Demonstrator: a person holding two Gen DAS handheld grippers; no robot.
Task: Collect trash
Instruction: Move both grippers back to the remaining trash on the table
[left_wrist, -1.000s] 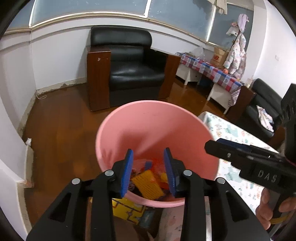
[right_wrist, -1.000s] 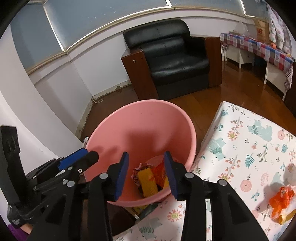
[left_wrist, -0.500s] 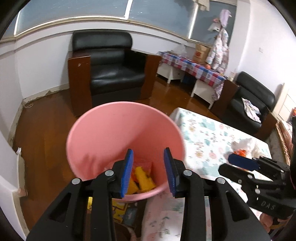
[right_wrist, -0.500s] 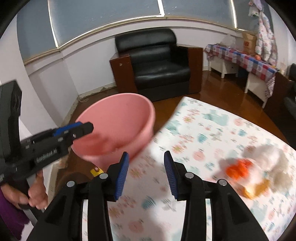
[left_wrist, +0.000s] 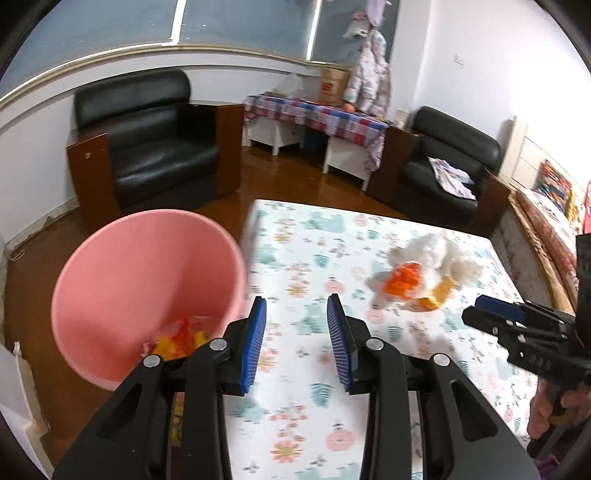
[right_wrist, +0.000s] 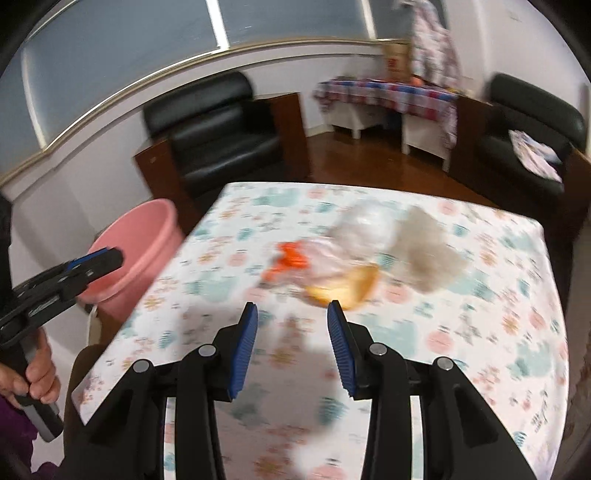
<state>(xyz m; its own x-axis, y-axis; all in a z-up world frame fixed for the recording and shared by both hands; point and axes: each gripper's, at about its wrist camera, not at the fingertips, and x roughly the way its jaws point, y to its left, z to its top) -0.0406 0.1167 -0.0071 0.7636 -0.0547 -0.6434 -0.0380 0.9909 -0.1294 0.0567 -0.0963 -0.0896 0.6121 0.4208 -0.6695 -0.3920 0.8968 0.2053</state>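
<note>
Over the patterned table (right_wrist: 498, 332), left gripper (left_wrist: 295, 306) and right gripper (right_wrist: 291, 308) fingers parted, empty, touching nothing.

Black armchair (left_wrist: 147, 147) by wall; checked-cloth table (left_wrist: 317, 114); second armchair (left_wrist: 447, 162).

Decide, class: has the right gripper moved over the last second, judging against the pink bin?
Yes. The right gripper swung away from the pink bin, which now sits far left in its view, and now points over the table toward the trash pile.
</note>
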